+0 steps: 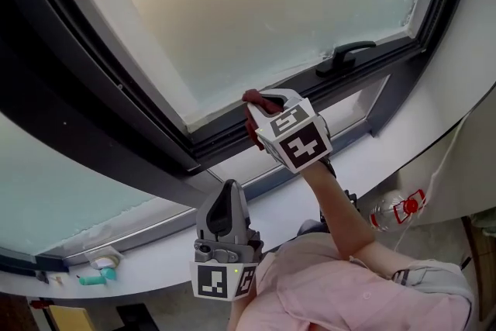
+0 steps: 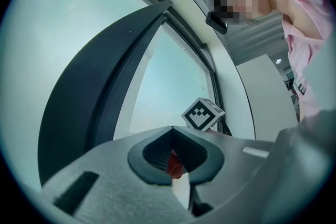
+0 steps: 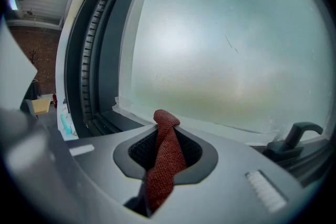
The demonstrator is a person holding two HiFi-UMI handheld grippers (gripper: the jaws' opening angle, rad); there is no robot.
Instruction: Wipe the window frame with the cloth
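A dark red cloth (image 3: 164, 157) is clamped between the jaws of my right gripper (image 3: 167, 128), and its folded end sticks out past the tips. In the head view the right gripper (image 1: 257, 106) holds the cloth (image 1: 254, 98) against the lower dark window frame (image 1: 225, 137), just below the frosted glass (image 1: 263, 4). My left gripper (image 1: 230, 187) hangs lower, over the white sill, shut and holding nothing. In the left gripper view its jaws (image 2: 172, 131) point up at the window, with the right gripper's marker cube (image 2: 203, 114) beyond them.
A black window handle (image 1: 346, 56) sits on the frame to the right of the cloth. The curved white sill (image 1: 387, 155) runs under the window. A teal item (image 1: 97, 276) lies on the sill at far left. A plastic bottle (image 1: 395, 210) stands below on the right.
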